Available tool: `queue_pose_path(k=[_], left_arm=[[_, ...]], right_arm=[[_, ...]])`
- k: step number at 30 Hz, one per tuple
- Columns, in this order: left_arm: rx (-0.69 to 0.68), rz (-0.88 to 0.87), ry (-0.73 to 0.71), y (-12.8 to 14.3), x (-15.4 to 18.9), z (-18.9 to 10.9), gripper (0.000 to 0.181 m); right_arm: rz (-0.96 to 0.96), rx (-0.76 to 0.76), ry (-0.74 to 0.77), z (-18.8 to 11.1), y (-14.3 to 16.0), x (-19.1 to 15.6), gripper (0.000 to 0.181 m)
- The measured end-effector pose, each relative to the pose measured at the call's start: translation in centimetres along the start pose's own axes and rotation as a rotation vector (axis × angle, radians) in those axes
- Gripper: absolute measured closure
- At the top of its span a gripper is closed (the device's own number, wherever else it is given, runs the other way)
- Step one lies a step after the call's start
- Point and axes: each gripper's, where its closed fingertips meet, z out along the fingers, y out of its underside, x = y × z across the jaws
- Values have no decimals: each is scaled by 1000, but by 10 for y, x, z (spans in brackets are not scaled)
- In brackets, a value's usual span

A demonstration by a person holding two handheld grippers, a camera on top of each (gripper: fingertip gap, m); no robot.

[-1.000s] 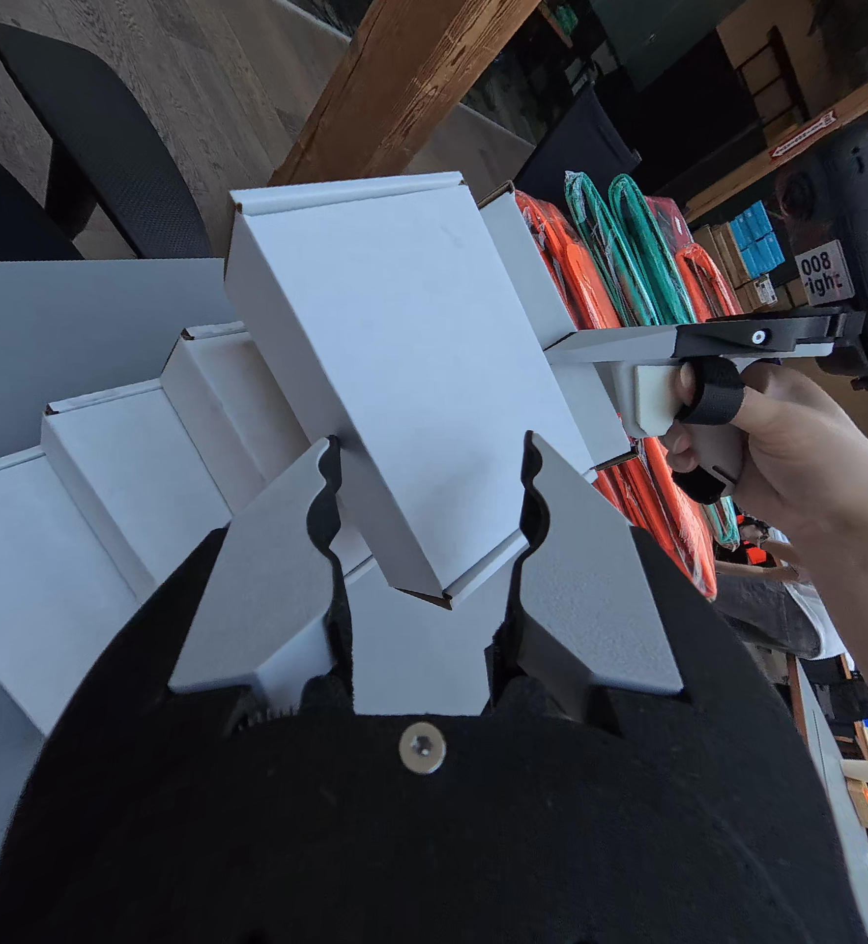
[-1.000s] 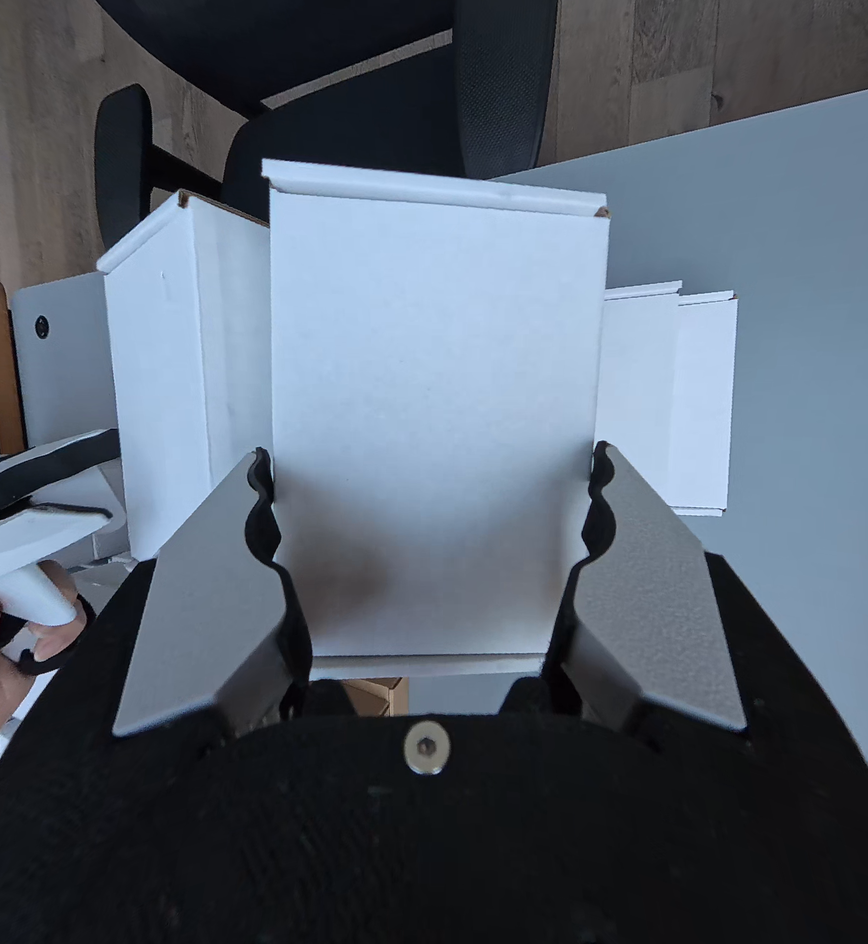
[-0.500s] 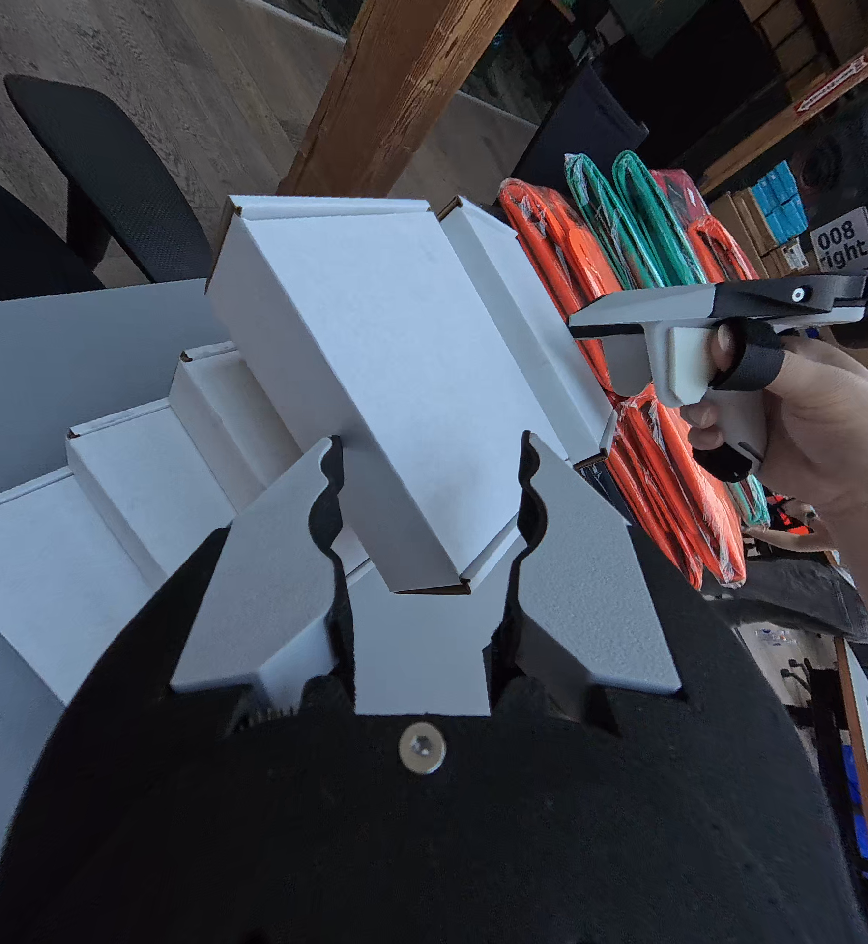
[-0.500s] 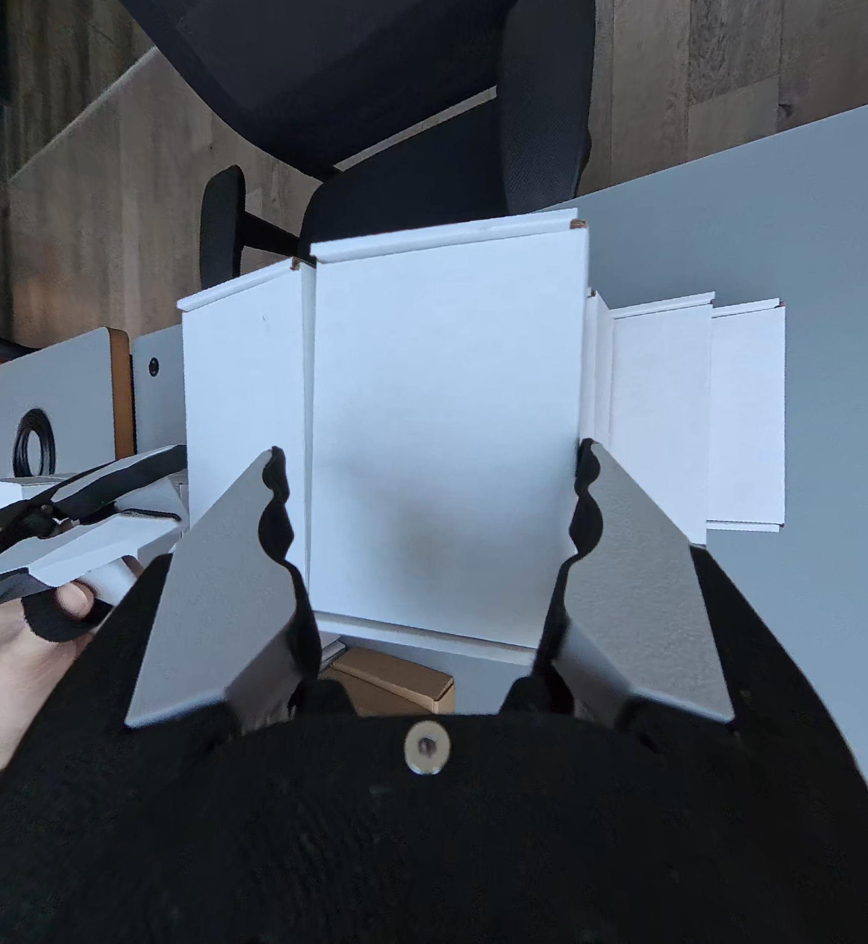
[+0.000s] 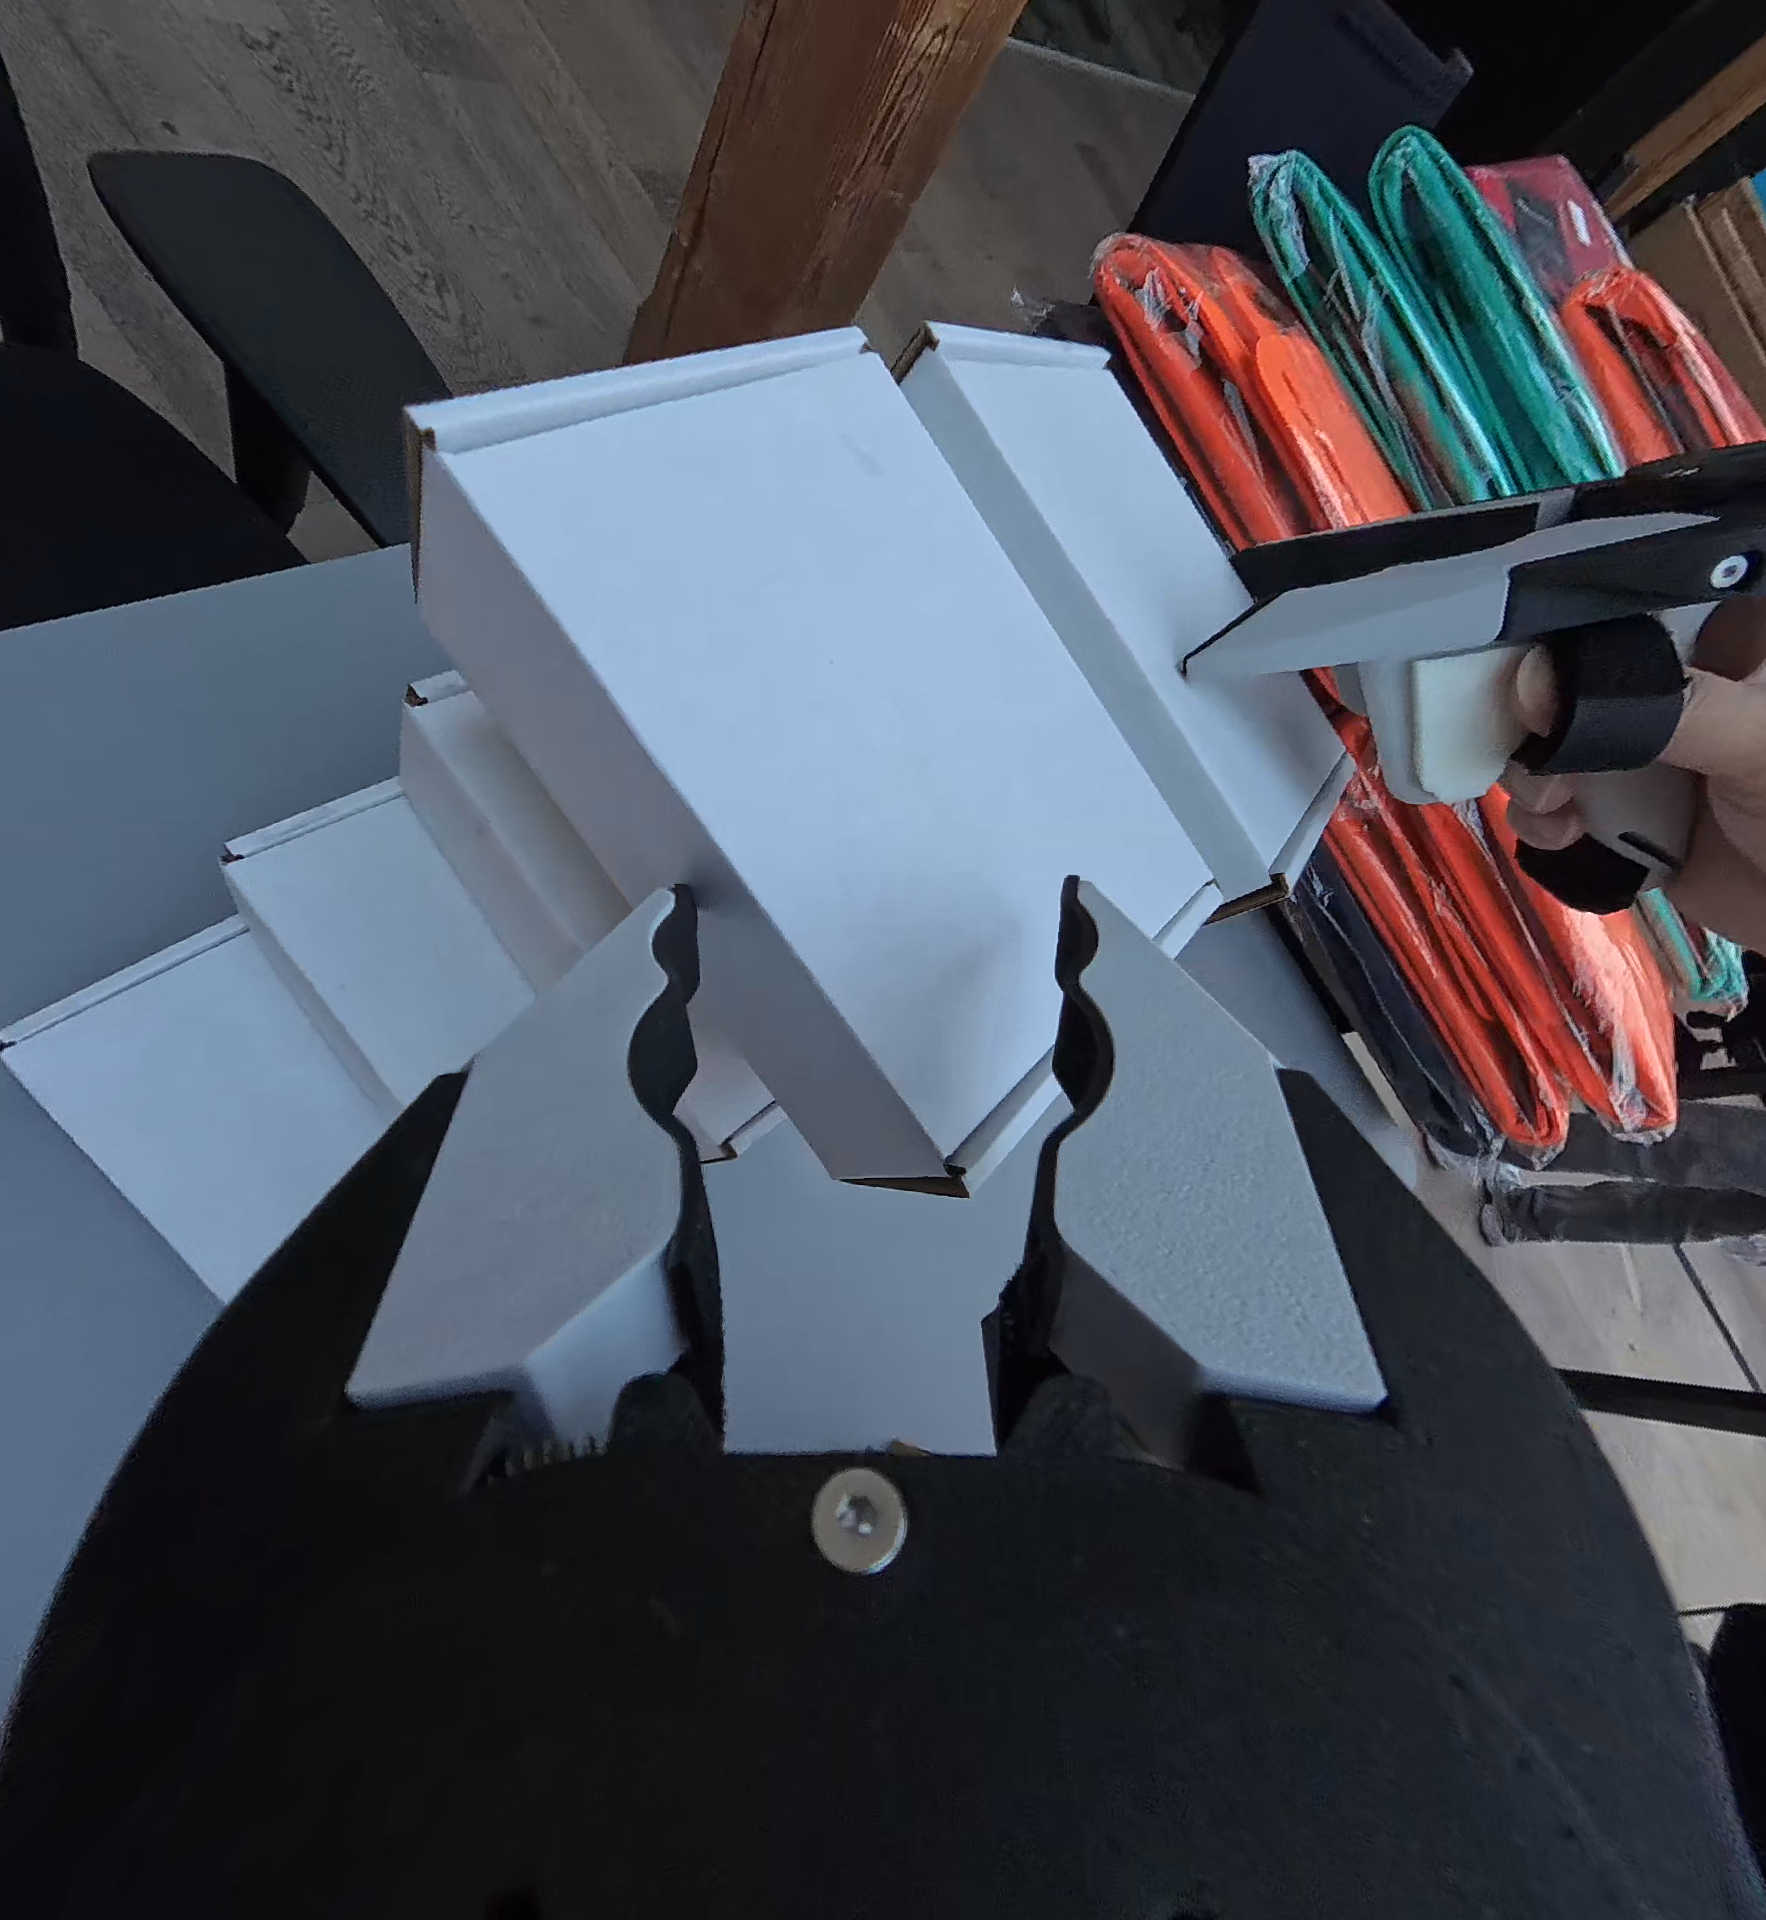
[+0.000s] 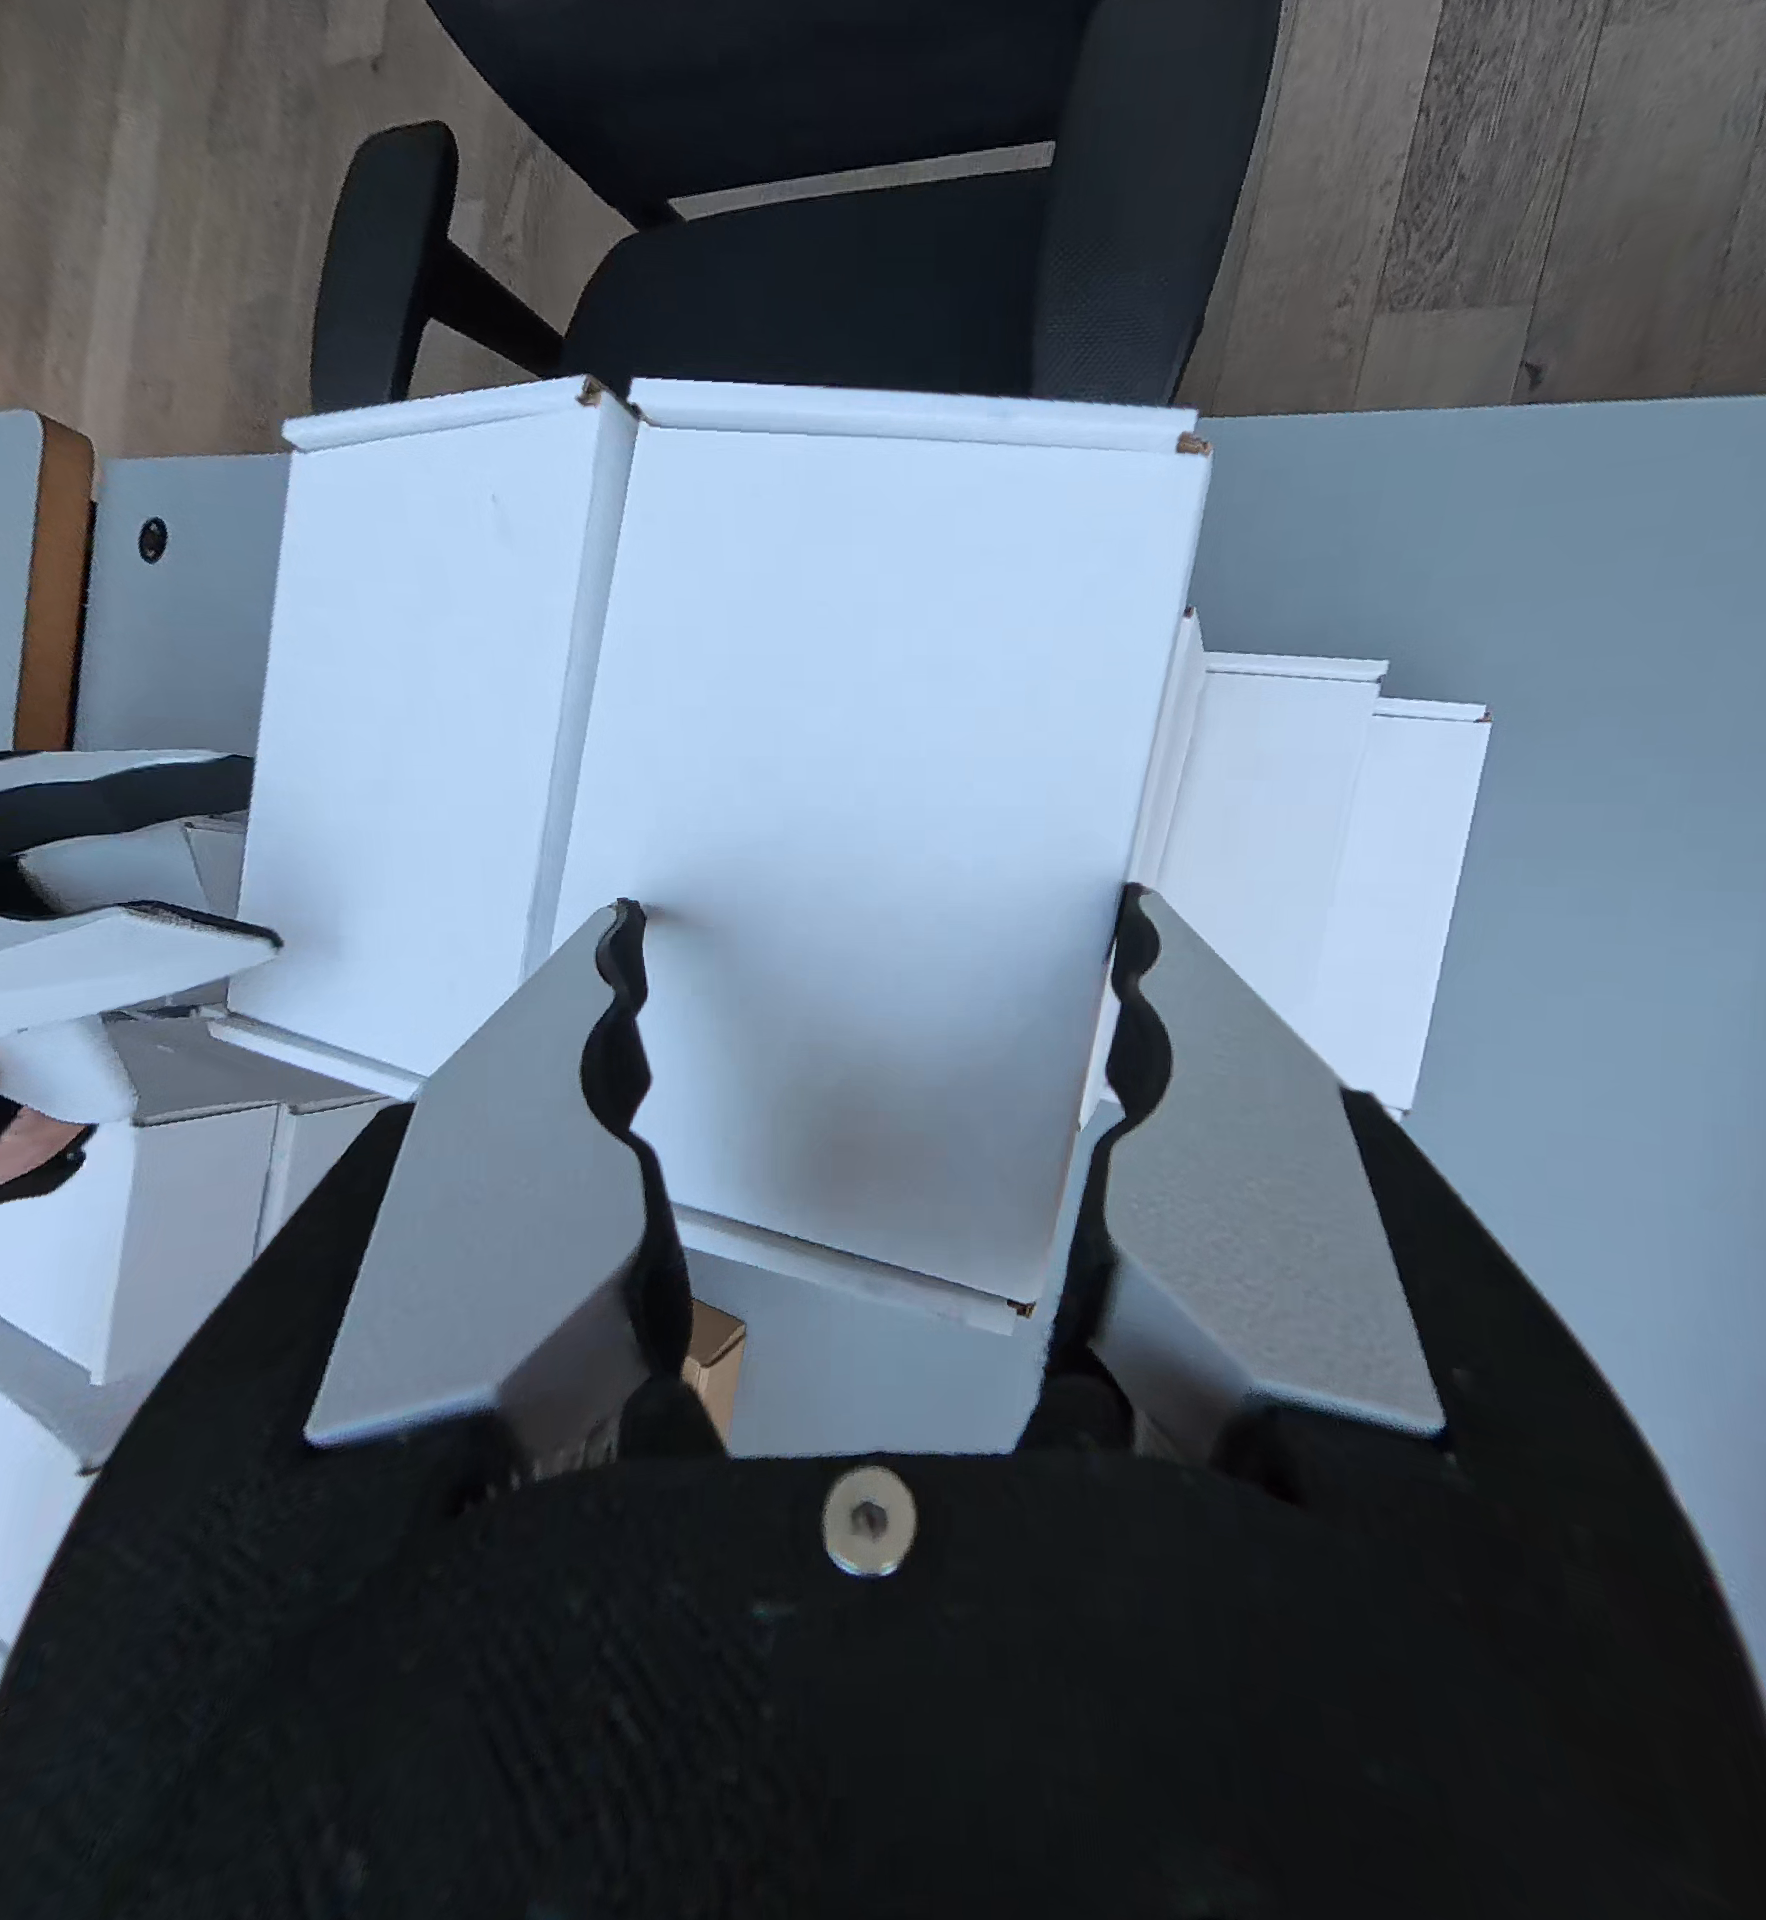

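A white cardboard box (image 5: pixel 817 727) is held up over the grey table (image 5: pixel 79 831) between both grippers. My left gripper (image 5: pixel 876 899) straddles its near corner, with the jaws against its narrow side and its broad face. My right gripper (image 6: pixel 879 909) is shut across one broad face of the box (image 6: pixel 889 779). One right finger (image 5: pixel 1378 613) shows in the left wrist view, pressed on the box's far side. A left finger (image 6: pixel 131 945) shows in the right wrist view at the box's left face.
A stepped stack of flat white boxes (image 5: pixel 235 1039) lies on the table under the held box and also shows in the right wrist view (image 6: pixel 1378 831). More white boxes (image 6: pixel 27 1299) sit lower left. A black office chair (image 6: pixel 858 260), a wooden post (image 5: pixel 806 156) and orange and green packs (image 5: pixel 1378 416) stand beyond.
The box has turned, so a second face now shows in the right wrist view. The right fingers have drawn closer together on it. The left gripper's opening is unchanged.
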Motion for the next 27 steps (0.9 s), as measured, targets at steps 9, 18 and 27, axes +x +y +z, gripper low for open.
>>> queue_pose_path(k=[9,18,27], left_arm=[[-25,29,1,-2,6,1,112],[-77,86,-33,2,2,2,115],[-63,73,-20,-1,-1,3,116]], right_arm=[[-61,-21,114,4,-10,1,93],[-121,-15,109,4,-9,-2,87],[-86,22,67,-2,-9,-1,86]])
